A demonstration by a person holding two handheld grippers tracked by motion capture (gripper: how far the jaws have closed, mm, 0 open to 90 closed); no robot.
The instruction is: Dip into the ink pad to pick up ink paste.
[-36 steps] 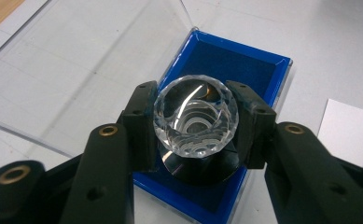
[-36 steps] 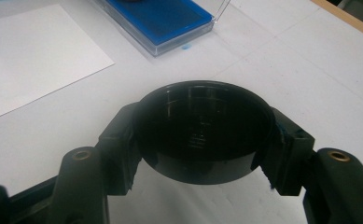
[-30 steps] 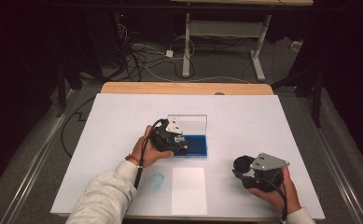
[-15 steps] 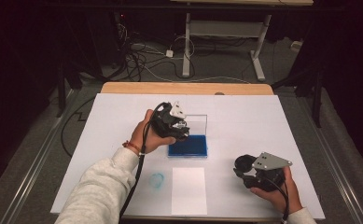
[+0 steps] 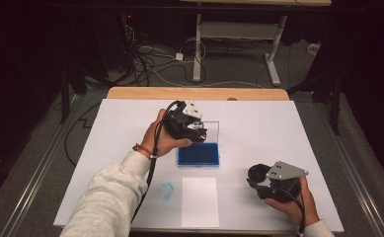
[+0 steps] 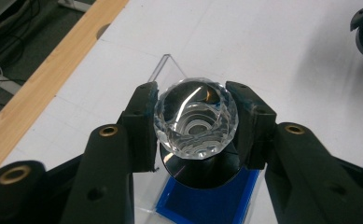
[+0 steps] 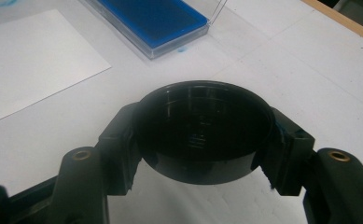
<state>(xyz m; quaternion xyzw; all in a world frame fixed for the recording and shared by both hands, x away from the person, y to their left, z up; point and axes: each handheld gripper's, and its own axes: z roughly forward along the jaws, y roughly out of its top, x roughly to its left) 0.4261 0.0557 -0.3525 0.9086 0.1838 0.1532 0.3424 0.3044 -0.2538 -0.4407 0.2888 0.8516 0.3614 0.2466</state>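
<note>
Clearly left gripper (image 6: 195, 123) clamps faceted crystal stamp (image 6: 196, 119); rigid, slick, chip-prone; hold its girdle; right gripper (image 7: 202, 140) pinches black cap (image 7: 202, 133).

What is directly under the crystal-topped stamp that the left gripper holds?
Under the stamp in the left gripper lies the blue ink pad in its clear case. The stamp's black base hides its printing face.

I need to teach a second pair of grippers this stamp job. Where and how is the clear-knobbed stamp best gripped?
Probably as the left gripper holds it now: by the faceted clear knob of the stamp, one jaw on each opposite side, coming from above. The knob is round and stands clear of the wider black base, so the underside stays free to meet the blue ink pad.
</note>
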